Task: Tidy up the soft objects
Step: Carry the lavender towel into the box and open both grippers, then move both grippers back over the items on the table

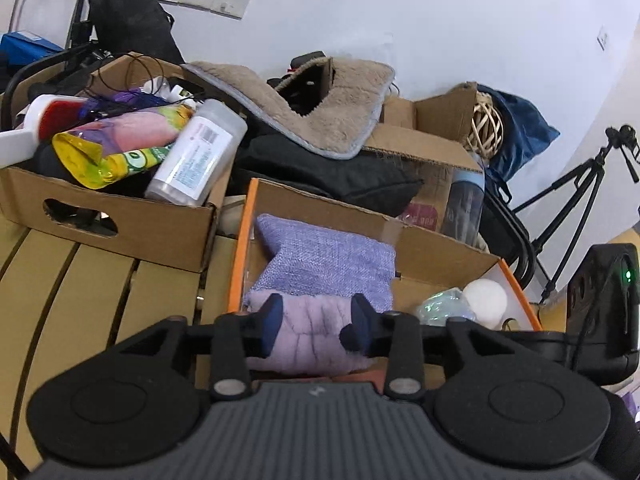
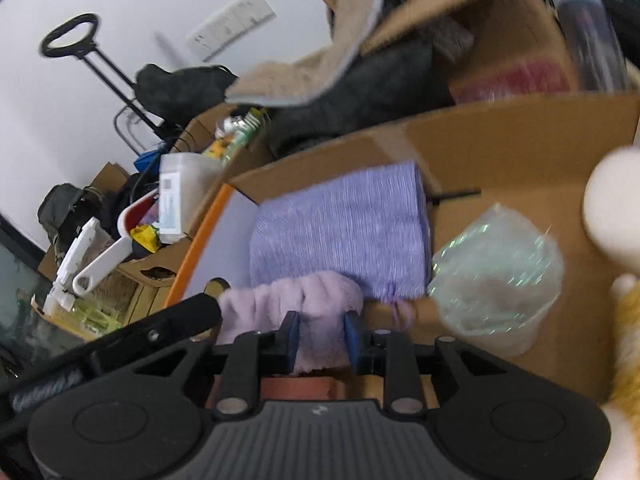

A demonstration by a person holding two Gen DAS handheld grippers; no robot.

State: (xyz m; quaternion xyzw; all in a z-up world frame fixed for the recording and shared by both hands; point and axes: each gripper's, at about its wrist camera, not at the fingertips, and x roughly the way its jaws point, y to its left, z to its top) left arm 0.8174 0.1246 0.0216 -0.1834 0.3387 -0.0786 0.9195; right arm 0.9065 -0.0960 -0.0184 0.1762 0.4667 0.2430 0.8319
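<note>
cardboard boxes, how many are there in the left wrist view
3: left box with the bottle, near box holding the purple cushion, back box under the beige mat. More may be hidden.

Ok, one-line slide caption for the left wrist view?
Left gripper grips a fuzzy lilac cloth before a purple woven cushion in an orange-edged cardboard box.

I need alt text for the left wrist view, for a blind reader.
The left tool grips a fluffy lilac cloth at the near edge of an orange-rimmed cardboard box. A woven purple cloth lies inside, with more cluttered boxes behind.
</note>
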